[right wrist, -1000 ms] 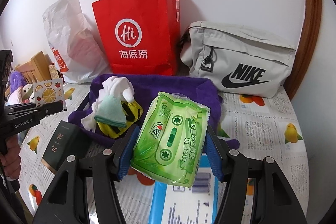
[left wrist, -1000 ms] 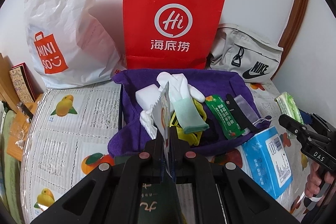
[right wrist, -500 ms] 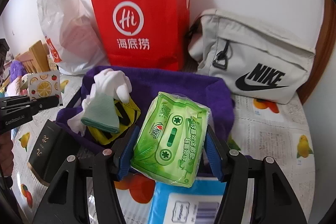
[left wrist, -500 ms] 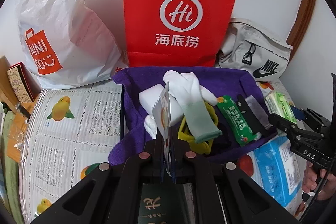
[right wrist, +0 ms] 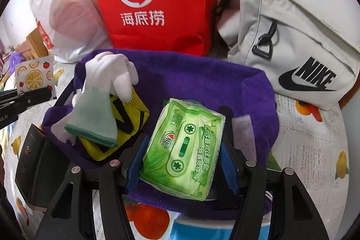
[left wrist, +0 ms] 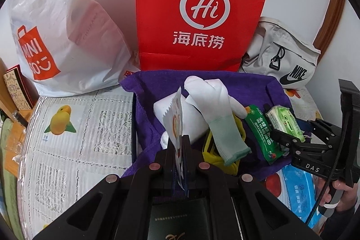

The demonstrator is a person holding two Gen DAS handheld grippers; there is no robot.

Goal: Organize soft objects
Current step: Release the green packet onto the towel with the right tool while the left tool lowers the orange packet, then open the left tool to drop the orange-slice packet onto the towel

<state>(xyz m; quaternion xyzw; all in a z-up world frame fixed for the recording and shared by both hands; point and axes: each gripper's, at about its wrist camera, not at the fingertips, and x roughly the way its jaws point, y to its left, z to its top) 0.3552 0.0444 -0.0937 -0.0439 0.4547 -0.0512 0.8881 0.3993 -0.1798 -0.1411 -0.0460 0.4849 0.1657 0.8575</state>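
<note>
From where I'm sitting, far left is a white Miniso bag (left wrist: pixel 65 37) leaning on the wall, with the red Hi paper bag (left wrist: pixel 200 15) next to it. My left gripper (left wrist: pixel 178 145) is pinched tight on a thin fruit-print sachet (right wrist: pixel 33 77), held edge-up over the near left side of the purple towel (right wrist: pixel 202 82). The towel sits in the middle of the table, and on it there's a white glove with a mint cuff (right wrist: pixel 101 100) draped over a yellow-and-black fabric thing (right wrist: pixel 126 120). To the right of that, my right gripper (right wrist: pixel 183 150) is clamped on a green tissue pack (right wrist: pixel 186 145), both blue pads pressing its sides, hanging above the towel's near right part. Far right, a grey Nike bag (right wrist: pixel 292 48) is against the wall.
</note>
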